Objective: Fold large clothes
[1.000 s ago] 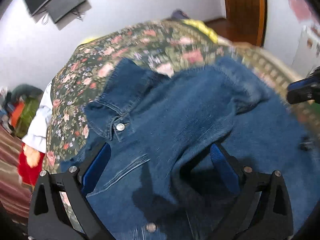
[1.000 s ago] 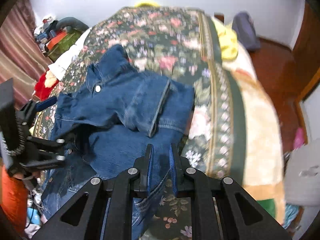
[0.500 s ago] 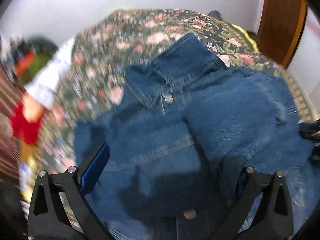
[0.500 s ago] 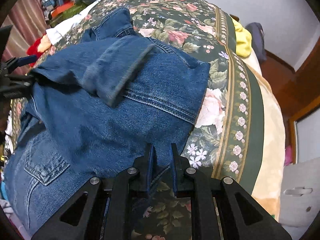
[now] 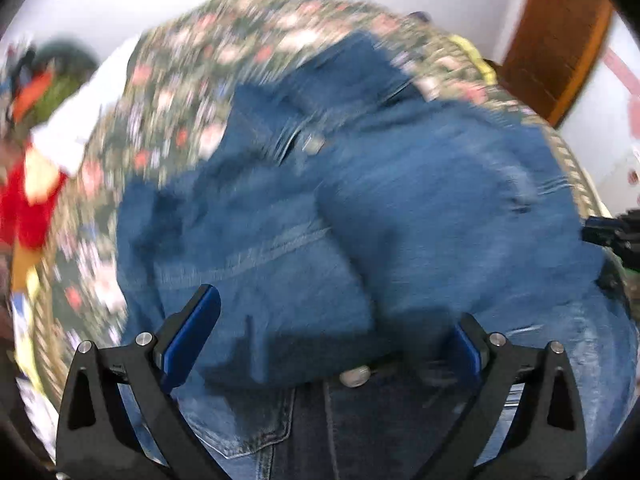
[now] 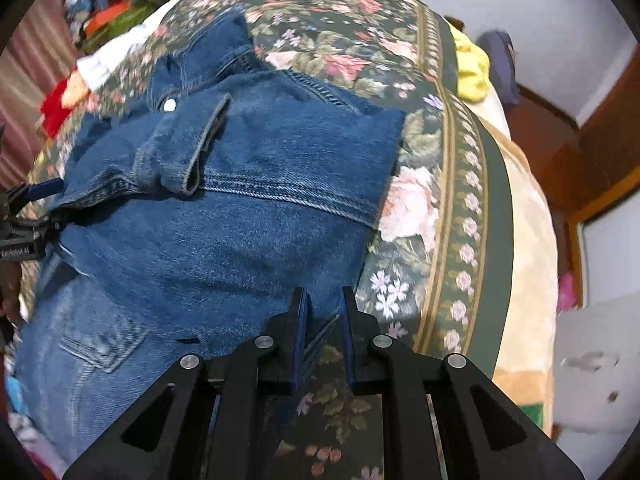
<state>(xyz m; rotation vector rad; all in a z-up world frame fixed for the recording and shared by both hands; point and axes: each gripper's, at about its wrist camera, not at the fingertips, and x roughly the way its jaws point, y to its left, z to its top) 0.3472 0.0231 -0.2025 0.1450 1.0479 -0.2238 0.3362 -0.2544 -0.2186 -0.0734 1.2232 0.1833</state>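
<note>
Denim jacket [image 6: 224, 200], one only, lies folded on the floral bed [image 6: 448, 184], beneath the left hand-held gripper [image 5: 328, 340], spread wide, its near hem pinched by the right hand-held gripper [image 6: 323, 320].

Spread left tongs [image 5: 328, 332] over blurred denim jacket [image 5: 360, 208]

A small white label is seen on the left gripper [image 6: 24, 236] body; its blurred lettering cannot be read with certainty.

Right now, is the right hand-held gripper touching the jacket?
Touching: the right wrist view shows the right hand-held gripper nearly closed on the jacket's edge.
</note>
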